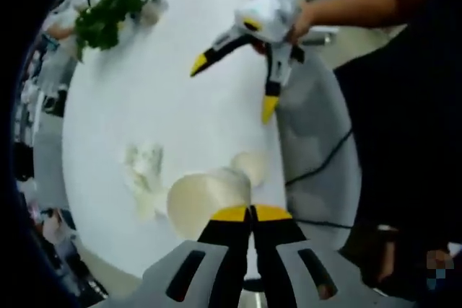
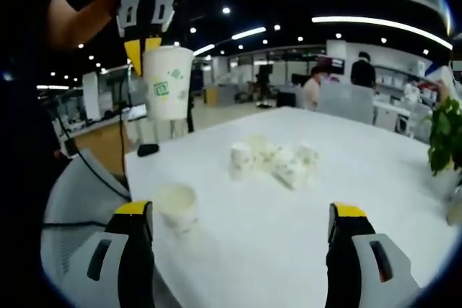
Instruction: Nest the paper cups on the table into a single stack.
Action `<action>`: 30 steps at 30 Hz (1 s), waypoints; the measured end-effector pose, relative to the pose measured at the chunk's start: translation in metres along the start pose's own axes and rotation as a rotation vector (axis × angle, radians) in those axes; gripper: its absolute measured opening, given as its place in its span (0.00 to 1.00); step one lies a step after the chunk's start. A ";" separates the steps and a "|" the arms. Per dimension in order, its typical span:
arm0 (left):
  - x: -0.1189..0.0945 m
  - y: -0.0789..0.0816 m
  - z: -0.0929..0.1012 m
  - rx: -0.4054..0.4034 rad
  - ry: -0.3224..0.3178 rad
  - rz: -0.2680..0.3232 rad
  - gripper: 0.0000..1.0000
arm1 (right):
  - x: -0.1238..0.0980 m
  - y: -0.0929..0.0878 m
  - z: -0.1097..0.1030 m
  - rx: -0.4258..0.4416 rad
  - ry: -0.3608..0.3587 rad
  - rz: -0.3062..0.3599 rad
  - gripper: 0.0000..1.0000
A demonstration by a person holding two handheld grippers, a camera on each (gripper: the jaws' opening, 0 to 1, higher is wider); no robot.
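Your left gripper [image 1: 251, 212] is clamped on the rim of 1 paper cup [image 1: 206, 200], yellow tips pressed together on the edge. In the right gripper view you see that same gripper [image 2: 146, 47] holding the cup [image 2: 168, 82] upright, well above the white table [image 2: 361, 178]. The held cup is white with a small green print on the side. In the left gripper view you look past its open mouth, but it's too washed out to tell what's inside.

Your right gripper [image 2: 242, 225] is released, jaws spread wide with nothing between them. The left gripper view catches it [image 1: 232, 83] hanging over the table [image 1: 180, 91], fingers splayed, in your hand [image 1: 303, 19].

On the table there's 1 lone cup [image 2: 177, 205] near the edge, just beside the right gripper's left jaw, mouth up. I can't make out anything in it. It shows in the left gripper view too [image 1: 251, 166], right by the held cup.

Farther in sits a cluster of cups [image 2: 278, 158], some upright, some tipped over and touching each other. It's too blurry to count. Same pile [image 1: 144, 171] shows up left of the held cup in the left gripper view.

There's a green plant [image 1: 108, 16] at the far end of the table.
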State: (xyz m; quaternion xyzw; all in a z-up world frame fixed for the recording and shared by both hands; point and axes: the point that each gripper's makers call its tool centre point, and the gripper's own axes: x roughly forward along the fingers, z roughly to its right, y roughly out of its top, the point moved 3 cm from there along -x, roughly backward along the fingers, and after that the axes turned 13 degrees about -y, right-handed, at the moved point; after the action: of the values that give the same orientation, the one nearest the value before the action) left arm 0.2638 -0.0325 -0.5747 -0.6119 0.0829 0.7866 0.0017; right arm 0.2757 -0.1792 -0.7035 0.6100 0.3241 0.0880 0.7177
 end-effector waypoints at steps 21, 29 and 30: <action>0.041 0.000 -0.001 -0.027 -0.013 0.001 0.00 | -0.006 -0.001 -0.001 0.011 0.026 0.001 1.00; 0.048 0.003 -0.002 -0.037 -0.010 0.003 0.00 | -0.007 -0.002 0.001 0.019 0.018 0.001 1.00; 0.049 0.004 -0.003 -0.034 -0.007 0.001 0.00 | -0.007 -0.001 0.002 0.021 0.016 0.002 1.00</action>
State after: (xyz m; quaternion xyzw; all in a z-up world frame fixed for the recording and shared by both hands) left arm 0.2540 -0.0412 -0.6219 -0.6090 0.0697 0.7901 -0.0088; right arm 0.2710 -0.1846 -0.7024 0.6171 0.3298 0.0902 0.7087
